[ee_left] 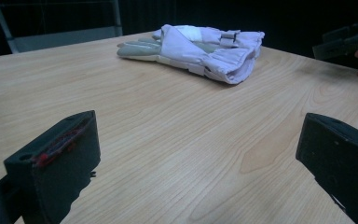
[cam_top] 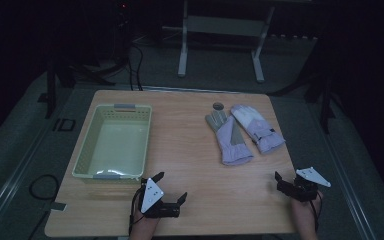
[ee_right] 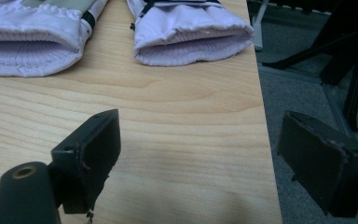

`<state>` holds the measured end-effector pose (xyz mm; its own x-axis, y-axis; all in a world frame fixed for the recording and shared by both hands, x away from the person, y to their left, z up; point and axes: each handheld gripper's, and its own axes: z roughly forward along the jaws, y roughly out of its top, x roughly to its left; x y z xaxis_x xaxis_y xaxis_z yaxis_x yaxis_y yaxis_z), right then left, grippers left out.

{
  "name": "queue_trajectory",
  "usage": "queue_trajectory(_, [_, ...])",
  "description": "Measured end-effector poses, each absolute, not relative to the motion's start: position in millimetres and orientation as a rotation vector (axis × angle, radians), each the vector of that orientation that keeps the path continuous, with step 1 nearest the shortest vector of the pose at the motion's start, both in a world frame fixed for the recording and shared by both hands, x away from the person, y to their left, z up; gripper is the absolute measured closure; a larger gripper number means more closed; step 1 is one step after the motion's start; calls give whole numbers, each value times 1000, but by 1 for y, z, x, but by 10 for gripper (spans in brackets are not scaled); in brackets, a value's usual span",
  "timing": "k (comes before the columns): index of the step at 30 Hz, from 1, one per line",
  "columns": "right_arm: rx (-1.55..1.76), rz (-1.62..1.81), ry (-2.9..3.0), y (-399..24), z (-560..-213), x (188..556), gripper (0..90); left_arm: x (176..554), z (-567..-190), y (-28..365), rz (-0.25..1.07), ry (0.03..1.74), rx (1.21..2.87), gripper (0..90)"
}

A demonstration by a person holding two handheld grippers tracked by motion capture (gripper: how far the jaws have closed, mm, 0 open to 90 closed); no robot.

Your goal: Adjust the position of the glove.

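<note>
Two pale lilac gloves lie side by side on the far right part of the wooden table, fingers pointing away from the person, cuffs toward the near edge. The left glove has a grey palm facing up; the right glove lies back up w/ a dark strap across the wrist, just beside the other — whether they touch, can't tell. A small round dark object sits just past the left glove's fingertips.

Left gripper rests low at the near edge, roughly mid-table, jaws spread wide w/ nothing between them — in the left gripper view only bare wood shows between the two black jaws, and the gloves lie well ahead, stacked in that line of sight. Grey three-cornered plate on top of it, cable trailing back past the hand.

Right gripper sits at the near right corner of the table, also released, jaws wide apart and empty. In the right gripper view it faces the two glove cuffs: left glove's cuff at upper left, right glove's cuff nearer centre, both apart from the jaws. One jaw hangs over the table's right edge, grey floor under it.

Pale green plastic basket w/ perforated walls stands on the left part of the table, near the left gripper, well apart from the gloves.
</note>
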<state>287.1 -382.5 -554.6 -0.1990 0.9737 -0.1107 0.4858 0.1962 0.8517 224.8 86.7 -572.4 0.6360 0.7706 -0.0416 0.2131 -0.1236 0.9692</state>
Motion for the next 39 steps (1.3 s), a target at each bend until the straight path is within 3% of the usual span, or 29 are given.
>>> queue_trajectory(18, [1376, 928, 1891, -371, -546, 282, 130, 226, -572, 85, 577, 818, 1689, 0])
queue_trajectory(33, [1367, 1010, 1891, -368, -476, 292, 161, 226, -572, 85, 572, 812, 1693, 0])
queue_trajectory(39, [1358, 1079, 1870, -363, -451, 301, 117, 226, -572, 85, 570, 808, 1694, 0])
